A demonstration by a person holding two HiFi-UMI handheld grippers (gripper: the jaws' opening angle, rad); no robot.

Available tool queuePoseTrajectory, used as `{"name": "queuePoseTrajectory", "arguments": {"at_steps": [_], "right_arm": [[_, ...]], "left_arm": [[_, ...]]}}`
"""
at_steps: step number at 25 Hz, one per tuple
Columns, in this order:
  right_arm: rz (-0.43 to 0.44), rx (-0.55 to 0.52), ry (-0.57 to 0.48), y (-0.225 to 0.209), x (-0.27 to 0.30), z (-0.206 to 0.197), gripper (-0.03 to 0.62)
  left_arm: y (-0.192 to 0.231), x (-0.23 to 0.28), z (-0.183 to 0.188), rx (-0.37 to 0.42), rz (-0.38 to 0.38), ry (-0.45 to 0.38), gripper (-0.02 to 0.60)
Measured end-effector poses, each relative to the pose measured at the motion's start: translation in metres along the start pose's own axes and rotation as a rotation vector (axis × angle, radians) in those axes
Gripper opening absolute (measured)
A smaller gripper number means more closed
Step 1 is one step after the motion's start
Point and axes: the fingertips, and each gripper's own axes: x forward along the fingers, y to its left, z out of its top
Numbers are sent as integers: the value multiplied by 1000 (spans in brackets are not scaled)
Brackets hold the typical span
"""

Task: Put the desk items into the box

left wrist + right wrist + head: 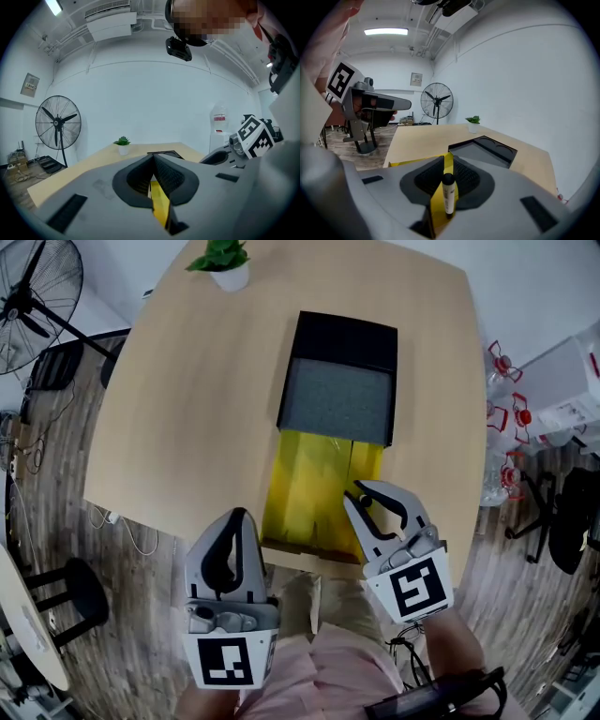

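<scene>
A yellow box point(319, 486) lies at the near edge of the wooden table point(187, 399); a seam runs down its top. Beyond it and touching it sits a dark grey and black tray point(339, 381) with round recesses at its far end. My right gripper point(364, 493) hovers over the box's near right corner. In the right gripper view it point(446, 158) is shut on a small white marker with a black cap point(448, 194), which stands upright between the pads. My left gripper point(238, 516) hangs off the table's near edge, left of the box, shut and empty point(153, 158).
A small potted plant point(228, 266) stands at the table's far edge. A floor fan point(28, 296) and a black stool point(70, 592) are to the left. Water bottles point(506, 418) and a black chair point(562, 521) are to the right.
</scene>
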Motion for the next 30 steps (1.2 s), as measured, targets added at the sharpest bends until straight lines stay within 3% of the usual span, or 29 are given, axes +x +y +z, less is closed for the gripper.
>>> {"name": "queuePoseTrajectory", "arguments": {"at_steps": [9, 16, 30], "right_arm": [[33, -22, 6, -1, 33, 7, 64], [66, -16, 10, -3, 57, 10, 113], [36, -19, -31, -5, 57, 36, 115]], "left_arm": [[22, 12, -5, -29, 43, 26, 11], [37, 24, -15, -43, 65, 60, 11], [54, 18, 1, -36, 83, 15, 11]]}}
